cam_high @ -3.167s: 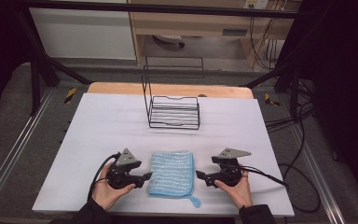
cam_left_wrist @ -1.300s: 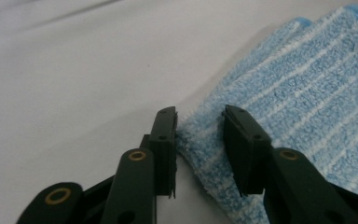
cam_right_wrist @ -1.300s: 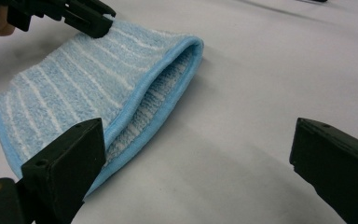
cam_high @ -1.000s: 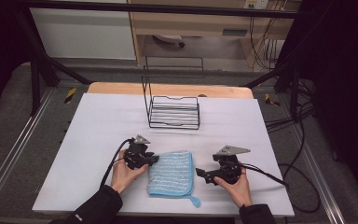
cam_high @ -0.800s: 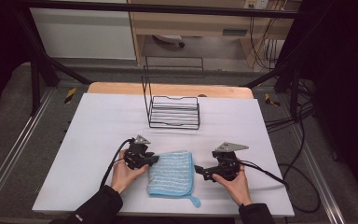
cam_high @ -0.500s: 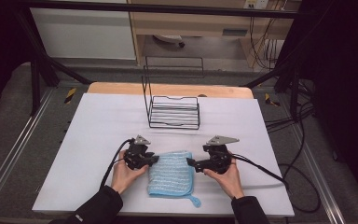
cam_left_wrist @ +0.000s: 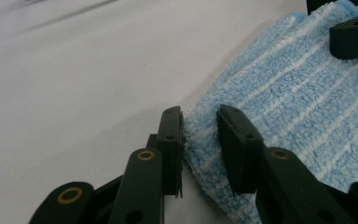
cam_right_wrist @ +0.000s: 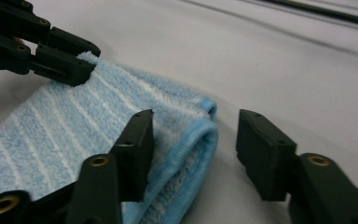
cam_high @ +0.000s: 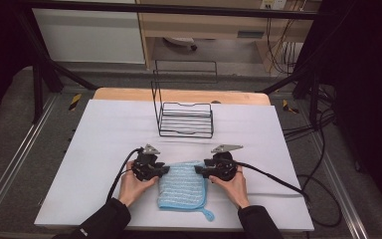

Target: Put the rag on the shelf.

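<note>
A folded light-blue striped towel (cam_high: pixel 181 185) lies on the white table near the front edge. My left gripper (cam_high: pixel 166 170) is at the towel's far left corner; in the left gripper view the jaws (cam_left_wrist: pixel 199 116) pinch the fluffy edge of the towel (cam_left_wrist: pixel 298 93). My right gripper (cam_high: pixel 198 170) is at the far right corner. Its jaws have just been closing; in the right gripper view they (cam_right_wrist: pixel 196 123) straddle the towel's folded corner (cam_right_wrist: pixel 74 126), one pad lying on the cloth and the other still apart from it. The left gripper (cam_right_wrist: pixel 81 60) grips the opposite corner.
A black wire rack (cam_high: pixel 186 118) stands upright behind the towel, mid-table. A bare wooden strip (cam_high: pixel 179 94) borders the white sheet (cam_high: pixel 104 134) at the back. Each gripper trails a black cable, the right one (cam_high: pixel 278 181) running off to the right.
My right gripper has slid left up to the towel's right corner and its jaws have narrowed around it. The left gripper has stayed on the left corner.
</note>
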`<state>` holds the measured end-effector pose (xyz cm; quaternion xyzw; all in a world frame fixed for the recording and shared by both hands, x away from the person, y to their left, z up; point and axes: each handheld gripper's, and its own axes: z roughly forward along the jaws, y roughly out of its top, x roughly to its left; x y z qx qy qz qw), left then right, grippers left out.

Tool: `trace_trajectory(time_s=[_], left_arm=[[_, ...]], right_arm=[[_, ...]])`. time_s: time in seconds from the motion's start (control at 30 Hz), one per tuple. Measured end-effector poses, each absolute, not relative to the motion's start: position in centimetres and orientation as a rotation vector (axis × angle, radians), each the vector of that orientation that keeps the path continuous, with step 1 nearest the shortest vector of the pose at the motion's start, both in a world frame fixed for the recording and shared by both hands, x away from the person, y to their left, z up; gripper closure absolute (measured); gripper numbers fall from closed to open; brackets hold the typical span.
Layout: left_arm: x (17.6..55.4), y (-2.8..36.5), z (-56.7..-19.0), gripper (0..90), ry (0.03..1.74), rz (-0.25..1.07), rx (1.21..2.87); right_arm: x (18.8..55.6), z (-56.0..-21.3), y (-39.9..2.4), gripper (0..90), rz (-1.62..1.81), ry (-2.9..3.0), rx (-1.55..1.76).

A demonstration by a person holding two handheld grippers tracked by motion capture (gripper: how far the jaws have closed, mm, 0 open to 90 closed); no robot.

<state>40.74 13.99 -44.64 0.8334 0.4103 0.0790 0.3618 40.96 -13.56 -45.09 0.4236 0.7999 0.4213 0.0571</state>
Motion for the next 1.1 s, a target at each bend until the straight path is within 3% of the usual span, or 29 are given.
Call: trace_trajectory(time_s=[0.1, 0.57, 1.1], left_arm=[[40.73, 13.98, -44.65, 69.7, 1.056, 0.202, 2.146], [40.77, 14.07, -44.69, 70.4, 1.044, 0.196, 2.145], [40.78, 14.57, -44.2, 79.8, 1.04, 0.137, 2.103]], right_arm=[[40.95, -45.26, -13.47, 57.9, 1.269, 2.456, 1.318], [41.16, -45.56, -13.18, 75.5, 1.301, 2.504, 1.385], [41.04, -44.79, -13.49, 79.7, 1.335, 2.489, 1.405]])
